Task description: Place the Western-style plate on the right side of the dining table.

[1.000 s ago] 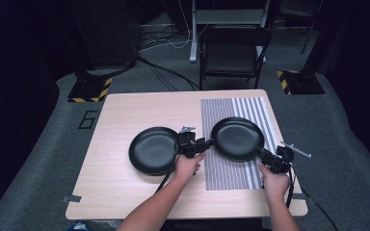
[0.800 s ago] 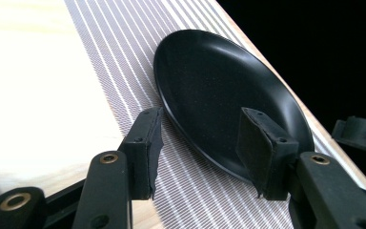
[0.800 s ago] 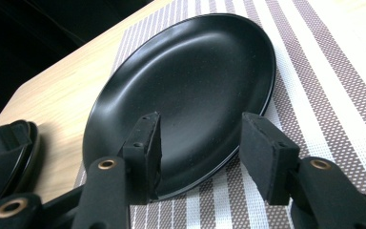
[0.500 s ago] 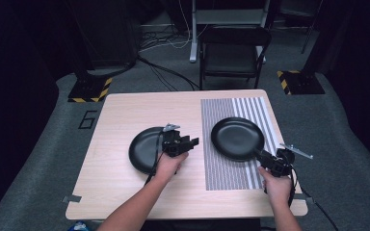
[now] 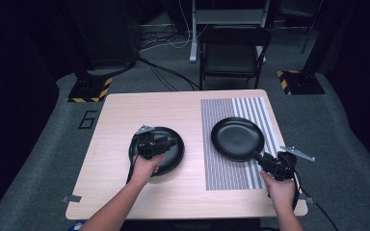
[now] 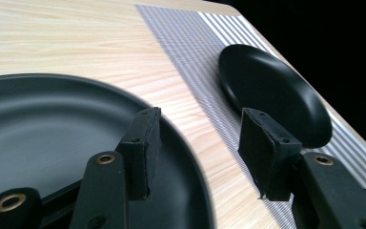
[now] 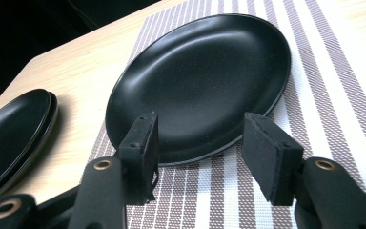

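The black plate on the mat (image 5: 237, 138) lies on the striped placemat (image 5: 226, 168) at the right half of the surface (image 5: 125, 115); it is round, matt, with a shallow raised rim and a faint speckle in the right gripper view (image 7: 205, 81). Left of it, off the mat on bare wood, lies a second black plate (image 5: 171, 156), which in the right gripper view (image 7: 14, 129) looks like two plates stacked.

The right gripper (image 5: 271, 165) sits at the near right edge of the plate on the mat; its fingers (image 7: 140, 143) have just been opening and stand apart, with the plate's near rim in front of the gap and nothing pressed. The left gripper (image 5: 166, 143) hangs over the left plate, fingers (image 6: 143, 143) apart with nothing between them.

The surface is pale wood with rounded corners. Around it the room is dark: grey carpet, a black chair (image 5: 233, 53) beyond the far edge, cables on the floor, and stands with yellow-black striped feet (image 5: 89, 89) at either side.
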The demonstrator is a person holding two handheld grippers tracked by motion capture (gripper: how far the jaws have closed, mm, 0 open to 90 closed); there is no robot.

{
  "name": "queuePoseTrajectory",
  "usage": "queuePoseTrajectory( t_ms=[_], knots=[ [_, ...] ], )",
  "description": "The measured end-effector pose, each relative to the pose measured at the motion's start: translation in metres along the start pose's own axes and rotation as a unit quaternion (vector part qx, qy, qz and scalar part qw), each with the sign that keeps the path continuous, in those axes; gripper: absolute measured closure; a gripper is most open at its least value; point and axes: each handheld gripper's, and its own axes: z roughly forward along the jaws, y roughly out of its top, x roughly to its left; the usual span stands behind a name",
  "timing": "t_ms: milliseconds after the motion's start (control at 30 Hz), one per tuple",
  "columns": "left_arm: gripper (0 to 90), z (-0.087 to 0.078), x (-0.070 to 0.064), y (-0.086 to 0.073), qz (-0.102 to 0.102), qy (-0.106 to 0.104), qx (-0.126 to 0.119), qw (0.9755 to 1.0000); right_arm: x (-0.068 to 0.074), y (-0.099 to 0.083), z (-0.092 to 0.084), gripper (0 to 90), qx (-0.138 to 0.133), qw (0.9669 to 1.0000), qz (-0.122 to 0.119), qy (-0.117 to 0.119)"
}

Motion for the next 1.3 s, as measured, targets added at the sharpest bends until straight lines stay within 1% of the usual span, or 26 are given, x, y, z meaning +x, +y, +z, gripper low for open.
queuePoseTrajectory(
  t_ms=[33,133,200,267,300,433,533,767,967,1067,1133,1167,1200,1233,1267,1300],
  knots=[
    [48.8,-0.004,0.003,0.0,0.0,0.003,-0.002,1.0,-0.001,0.0,-0.001,46.4,0.0,1.0,0.001,-0.002],
    [48.7,-0.015,0.013,-0.001,-0.005,0.008,-0.008,0.9999,-0.003,-0.001,-0.004,45.3,0.003,0.9999,-0.006,-0.009],
    [48.6,-0.023,0.02,-0.002,-0.002,0.013,-0.012,0.9998,-0.002,-0.001,-0.005,44.2,0.005,0.9999,-0.007,-0.012],
    [48.5,-0.029,0.026,-0.003,-0.006,0.017,-0.012,0.9998,-0.001,-0.002,-0.007,44.4,0.004,0.9999,-0.013,-0.01],
    [48.3,-0.032,0.029,-0.004,-0.011,0.02,-0.015,0.9996,-0.001,-0.002,-0.008,44.6,0.004,0.9999,-0.014,-0.008],
    [48.0,-0.043,0.042,-0.005,-0.014,0.032,-0.019,0.9992,-0.001,-0.001,-0.011,45.8,0.0,0.9999,-0.015,-0.003],
    [47.8,-0.051,0.05,-0.007,-0.018,0.037,-0.02,0.9989,-0.002,0.0,-0.012,45.9,-0.003,0.9998,-0.016,-0.006],
    [47.6,-0.071,0.064,-0.013,0.0,0.052,-0.025,0.9984,-0.005,-0.003,-0.016,45.8,-0.002,0.9997,-0.02,-0.011],
    [47.4,-0.086,0.079,-0.021,-0.007,0.061,-0.027,0.9978,-0.007,-0.005,-0.02,45.7,0.002,0.9995,-0.029,-0.013],
    [47.2,-0.092,0.084,-0.025,-0.003,0.065,-0.026,0.9975,-0.008,-0.006,-0.02,45.5,0.003,0.9991,-0.039,-0.018],
    [46.9,-0.096,0.088,-0.028,-0.001,0.067,-0.029,0.9973,-0.009,-0.006,-0.021,45.6,0.002,0.9991,-0.039,-0.018],
    [46.7,-0.098,0.091,-0.03,0.001,0.072,-0.028,0.997,-0.01,-0.007,-0.021,45.6,0.0,0.9992,-0.037,-0.019],
    [46.6,-0.1,0.094,-0.033,0.007,0.078,-0.028,0.9966,-0.011,-0.008,-0.022,45.6,-0.002,0.9992,-0.035,-0.019],
    [46.6,-0.102,0.096,-0.034,0.008,0.079,-0.024,0.9966,-0.013,-0.01,-0.021,45.6,-0.003,0.9991,-0.037,-0.022],
    [46.4,-0.104,0.098,-0.036,0.01,0.082,-0.024,0.9963,-0.013,-0.011,-0.021,45.6,-0.002,0.999,-0.036,-0.025],
    [46.1,-0.105,0.101,-0.038,0.011,0.084,-0.024,0.9961,-0.014,-0.012,-0.02,45.6,0.0,0.9988,-0.041,-0.028]
  ],
)
